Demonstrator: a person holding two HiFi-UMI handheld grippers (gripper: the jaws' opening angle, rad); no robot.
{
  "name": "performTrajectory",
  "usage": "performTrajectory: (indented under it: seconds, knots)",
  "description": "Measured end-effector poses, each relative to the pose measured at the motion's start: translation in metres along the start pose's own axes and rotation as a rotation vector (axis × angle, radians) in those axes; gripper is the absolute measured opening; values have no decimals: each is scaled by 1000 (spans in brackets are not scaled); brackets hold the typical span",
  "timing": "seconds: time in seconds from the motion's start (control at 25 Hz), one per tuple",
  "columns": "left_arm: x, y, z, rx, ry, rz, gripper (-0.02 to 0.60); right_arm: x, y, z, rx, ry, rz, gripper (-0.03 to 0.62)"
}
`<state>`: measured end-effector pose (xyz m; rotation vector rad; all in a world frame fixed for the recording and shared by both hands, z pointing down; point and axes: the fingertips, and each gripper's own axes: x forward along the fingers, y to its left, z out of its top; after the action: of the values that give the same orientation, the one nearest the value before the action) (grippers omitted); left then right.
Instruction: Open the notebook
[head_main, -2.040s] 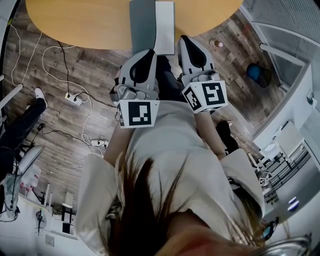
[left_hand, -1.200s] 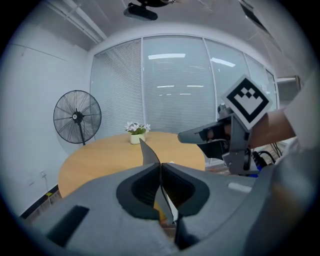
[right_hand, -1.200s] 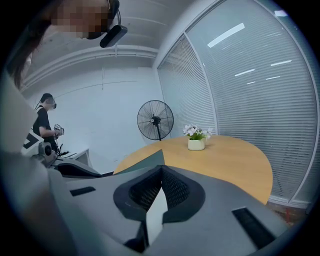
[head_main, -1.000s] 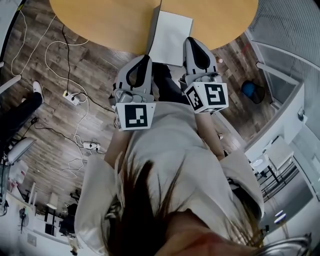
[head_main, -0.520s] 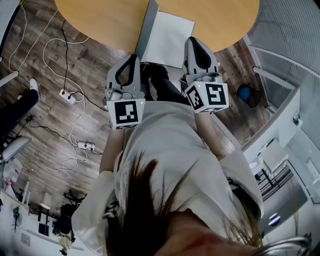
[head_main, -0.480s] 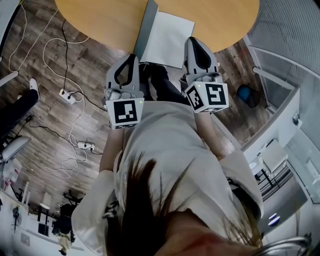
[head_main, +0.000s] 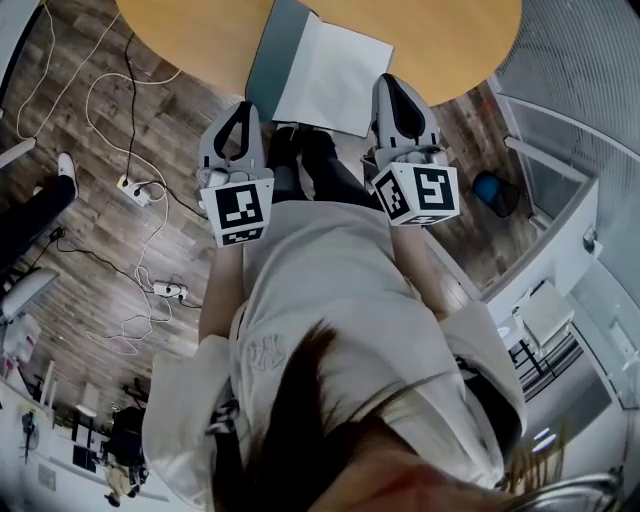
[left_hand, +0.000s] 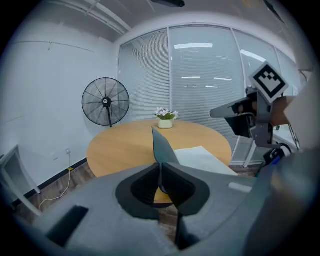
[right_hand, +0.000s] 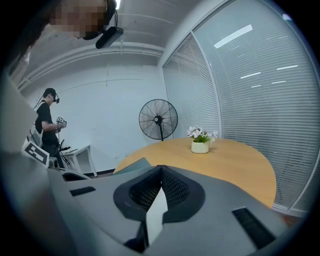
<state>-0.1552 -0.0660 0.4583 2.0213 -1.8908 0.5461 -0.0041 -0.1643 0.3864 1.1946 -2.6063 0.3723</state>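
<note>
The notebook lies at the near edge of the round wooden table (head_main: 200, 40). Its grey cover (head_main: 268, 55) is lifted and swung out to the left, away from the white page (head_main: 335, 85). My left gripper (head_main: 243, 108) is shut on the cover's near edge. In the left gripper view the cover (left_hand: 162, 147) stands up edge-on between the closed jaws of the left gripper (left_hand: 160, 165), with the white page (left_hand: 205, 157) flat to its right. My right gripper (head_main: 392, 82) is shut on the white page's near edge. In the right gripper view the page (right_hand: 157, 210) runs between the jaws of the right gripper (right_hand: 161, 169).
A small flower pot (right_hand: 200, 145) stands further back on the table. A floor fan (left_hand: 105, 102) is behind it by the blinds. Cables and a power strip (head_main: 140, 195) lie on the wooden floor at left. Another person (right_hand: 47, 125) stands beyond a white desk.
My left gripper has moved left and down with the cover, and the cover has swung further away from the white page. The right gripper has stayed in place.
</note>
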Motion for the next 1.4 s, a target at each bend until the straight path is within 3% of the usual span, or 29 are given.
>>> performTrajectory:
  seconds: [0.56,1.24,1.4]
  knots:
    - [20,33,-47,-53,104,65,35,2,-7,0,-2,5,-30,2]
    - [48,49,-98,-203,242,85,41,-3,-26,-2,19,14,-72,2]
    - [49,48,-99,-203,245,85,43,-5,-29,-2,20,11,-78,2]
